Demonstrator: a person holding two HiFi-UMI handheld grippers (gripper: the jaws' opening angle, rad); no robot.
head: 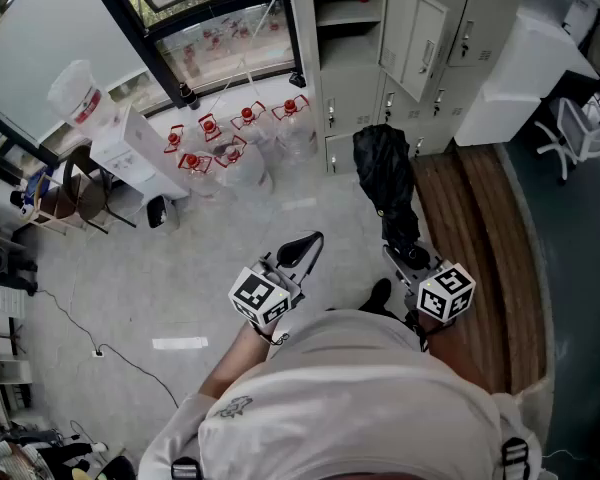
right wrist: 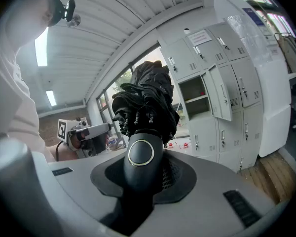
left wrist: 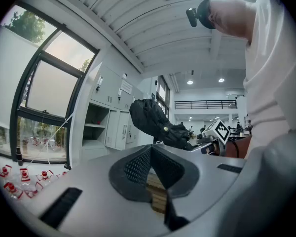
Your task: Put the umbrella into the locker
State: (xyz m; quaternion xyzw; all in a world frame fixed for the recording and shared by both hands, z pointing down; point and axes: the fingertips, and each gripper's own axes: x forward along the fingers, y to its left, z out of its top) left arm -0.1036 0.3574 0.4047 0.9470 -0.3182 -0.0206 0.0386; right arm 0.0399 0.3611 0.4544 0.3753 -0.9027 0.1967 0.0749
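Before the bank of grey lockers (head: 352, 88), a person in a white top stands on a pale floor (head: 180, 268), just beside a strip of wooden boards (head: 480, 238). The right gripper (head: 405, 255) has its jaws closed round the handle of the umbrella (head: 385, 173). In the right gripper view the black handle fills the gap between the pads of that gripper (right wrist: 143, 174), with its ringed end cap facing the camera. The umbrella (right wrist: 147, 98) is black and folded, its bunched cloth and rib tips sitting just past the handle. It is held in the air and points at the lockers, wholly outside them.

One locker compartment (head: 348, 23) in the upper row stands open, with a shelf showing inside it. Beside it a locker door (head: 417, 33) hangs ajar. The same open compartment (right wrist: 197, 95) shows beyond the umbrella in the right gripper view.

The left gripper (head: 308, 243) is level and apart from the umbrella, on its left. Its jaws are closed together with nothing between them, the dark pads meeting in a ridge in the left gripper view (left wrist: 150, 154). From there the umbrella (left wrist: 148, 117) shows in front of the lockers.

Water jugs (head: 242, 138) with red caps stand on the floor by the window, left of the lockers.
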